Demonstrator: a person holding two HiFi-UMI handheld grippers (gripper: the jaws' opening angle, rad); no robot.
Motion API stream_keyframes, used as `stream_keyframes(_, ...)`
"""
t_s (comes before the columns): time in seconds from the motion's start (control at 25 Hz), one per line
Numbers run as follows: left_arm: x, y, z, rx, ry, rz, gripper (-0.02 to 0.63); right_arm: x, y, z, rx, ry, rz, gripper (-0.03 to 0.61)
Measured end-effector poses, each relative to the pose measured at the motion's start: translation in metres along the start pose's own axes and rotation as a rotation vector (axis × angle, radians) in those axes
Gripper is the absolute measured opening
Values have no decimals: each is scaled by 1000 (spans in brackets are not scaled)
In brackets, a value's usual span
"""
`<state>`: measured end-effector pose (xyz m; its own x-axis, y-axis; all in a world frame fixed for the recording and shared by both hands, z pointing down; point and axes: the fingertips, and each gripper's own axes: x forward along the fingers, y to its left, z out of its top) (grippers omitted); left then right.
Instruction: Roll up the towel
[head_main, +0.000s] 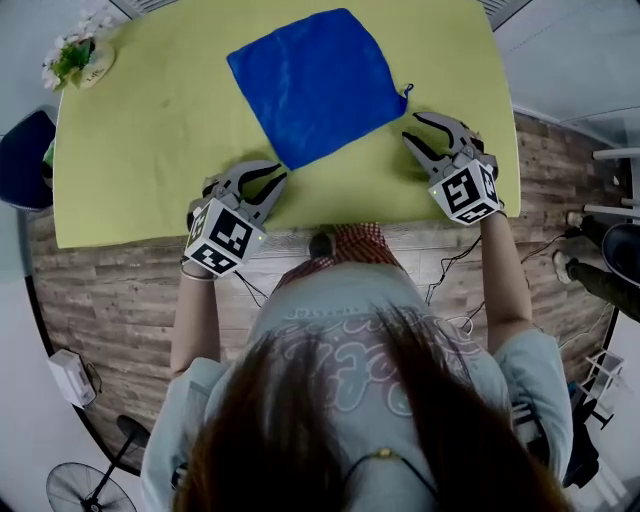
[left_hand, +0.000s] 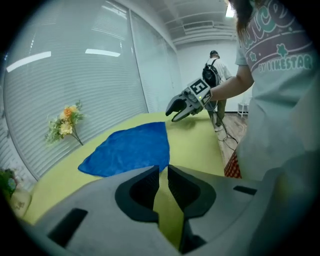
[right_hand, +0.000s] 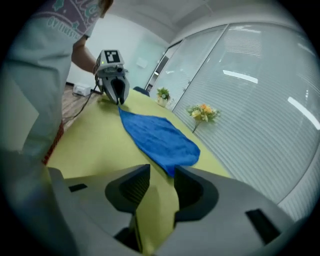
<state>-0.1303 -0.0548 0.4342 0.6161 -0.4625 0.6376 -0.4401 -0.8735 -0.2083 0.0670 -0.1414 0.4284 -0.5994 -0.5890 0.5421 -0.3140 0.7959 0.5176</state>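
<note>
A blue towel (head_main: 315, 85) lies flat and spread out on the yellow-green table (head_main: 150, 150), one corner pointing toward me. My left gripper (head_main: 282, 172) hovers just short of that near corner, shut and empty; in the left gripper view its tips (left_hand: 163, 168) nearly meet, with the towel (left_hand: 127, 150) right ahead. My right gripper (head_main: 410, 126) is at the towel's right corner, beside its small hanging loop, open with nothing between the fingers. The right gripper view shows a clear gap at its jaws (right_hand: 162, 170), and the towel (right_hand: 157, 135) stretches away toward the left gripper (right_hand: 119, 102).
A small vase of flowers (head_main: 75, 55) stands at the table's far left corner. A dark blue chair (head_main: 20, 160) sits off the left side. The table's near edge runs just behind both grippers. A person (left_hand: 215, 65) stands in the background of the room.
</note>
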Motion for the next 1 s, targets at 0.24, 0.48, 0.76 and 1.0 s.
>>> stream_keyframes(0.24, 5, 3, 13, 66, -4, 23, 37, 18, 11, 8, -131, 38, 23, 146)
stream_keyframes(0.48, 21, -3, 5, 151, 78, -21, 83, 45, 56, 52, -161, -53, 135, 146)
stream_keyframes(0.76, 29, 0, 2, 147, 93, -51, 81, 61, 56, 52, -131, -34, 215, 74)
stream_keyframes(1.0, 27, 4, 2, 89, 73, -60, 28, 61, 53, 46, 24, -35, 352, 24)
